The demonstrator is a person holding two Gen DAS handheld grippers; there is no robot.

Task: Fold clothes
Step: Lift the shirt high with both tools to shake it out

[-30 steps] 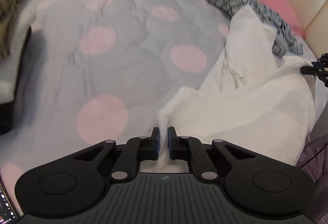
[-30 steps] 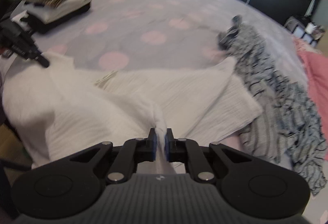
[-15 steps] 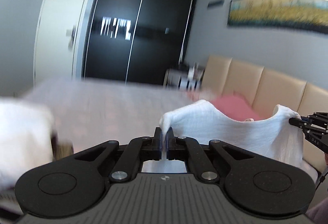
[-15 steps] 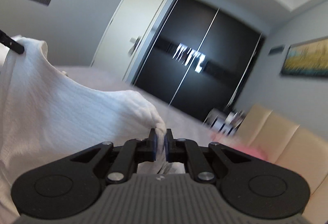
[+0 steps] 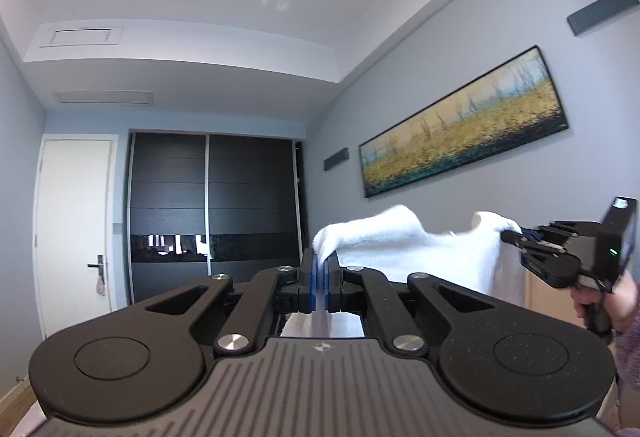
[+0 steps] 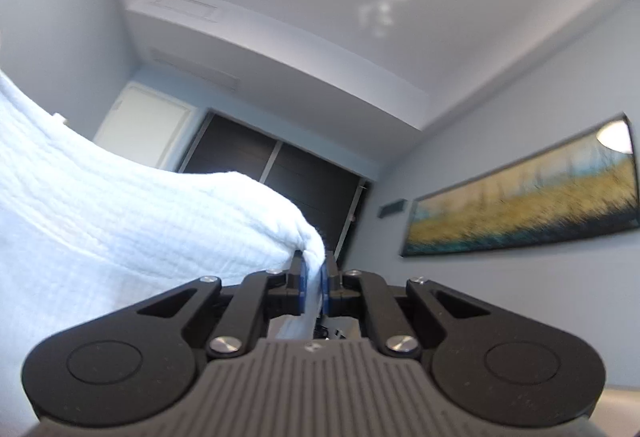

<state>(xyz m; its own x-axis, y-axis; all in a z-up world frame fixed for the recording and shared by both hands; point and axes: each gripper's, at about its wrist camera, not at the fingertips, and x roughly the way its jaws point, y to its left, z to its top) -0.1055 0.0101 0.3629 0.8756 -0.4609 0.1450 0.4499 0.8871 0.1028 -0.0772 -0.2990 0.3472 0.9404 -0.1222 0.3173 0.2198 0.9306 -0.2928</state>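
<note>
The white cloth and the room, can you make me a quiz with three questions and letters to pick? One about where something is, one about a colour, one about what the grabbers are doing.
1. Where does the long painting hang?
A. on the grey wall to the right of the dark wardrobe
B. on the white door
C. on the ceiling

2. What colour is the cloth?
A. red
B. white
C. black

3. What are the left gripper and the right gripper doing?
A. both open, holding nothing
B. only one pinches the cloth
C. each is shut on the cloth

Answers: 1 A, the painting sits on the grey wall, right of the wardrobe and the door. 2 B, the fabric looks plain white in both views. 3 C, fabric is pinched between each pair of fingers and spans from one gripper to the other.
</note>
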